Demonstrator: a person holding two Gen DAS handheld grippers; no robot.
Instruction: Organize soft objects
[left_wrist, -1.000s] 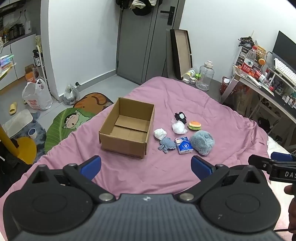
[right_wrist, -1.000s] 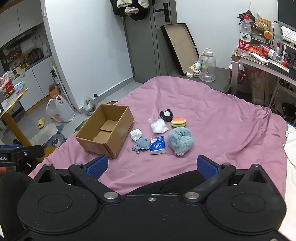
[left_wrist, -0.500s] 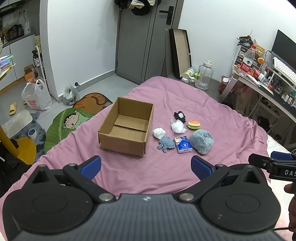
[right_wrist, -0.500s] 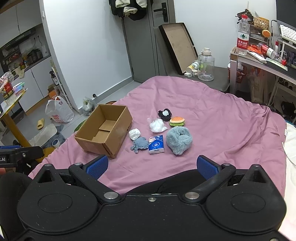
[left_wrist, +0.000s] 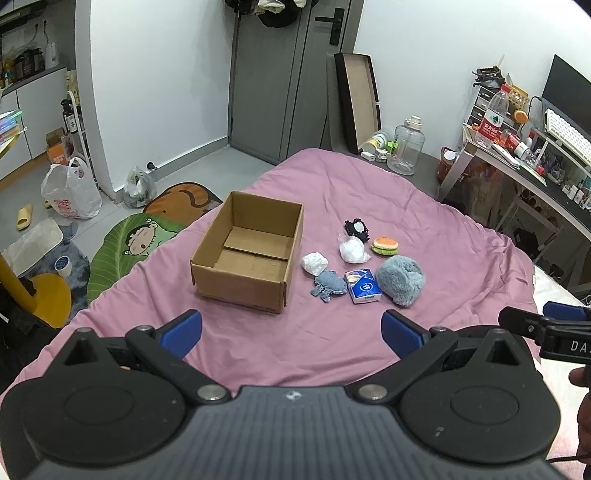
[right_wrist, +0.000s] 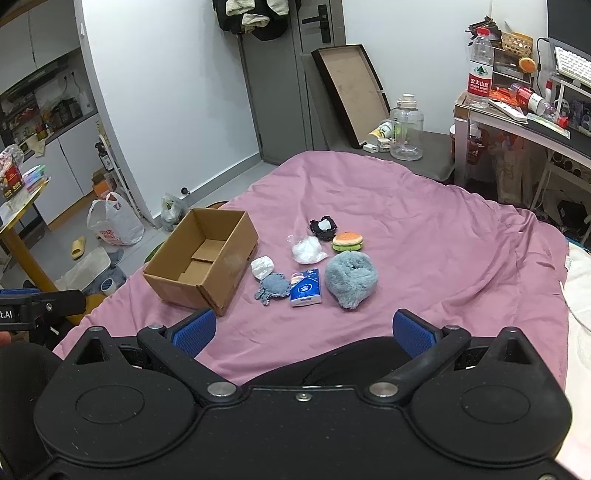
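Observation:
An open, empty cardboard box (left_wrist: 251, 254) (right_wrist: 201, 262) rests on the pink bedspread (left_wrist: 369, 192). To its right lie several soft items: a fluffy blue-grey ball (left_wrist: 400, 280) (right_wrist: 351, 280), a blue tissue pack (left_wrist: 362, 291) (right_wrist: 304, 291), a small blue knitted toy (left_wrist: 328, 286) (right_wrist: 273, 288), two white wads (left_wrist: 314, 263) (left_wrist: 352, 250), a burger-shaped toy (left_wrist: 385, 245) (right_wrist: 347, 242) and a black-and-white piece (left_wrist: 356, 227). My left gripper (left_wrist: 291, 332) and right gripper (right_wrist: 304, 330) both stand open, well short of the items, holding nothing.
A desk (left_wrist: 517, 162) with bottles and a keyboard stands right of the bed. A clear water jug (left_wrist: 406, 146) and a leaning tray (left_wrist: 356, 99) sit beyond the bed's far end. Bags, a slipper and cartoon mats (left_wrist: 136, 240) cover the floor on the left.
Both grippers have drifted slightly; the box and items sit a little lower and nearer in both views. Nothing was taken hold of and the jaws stay open.

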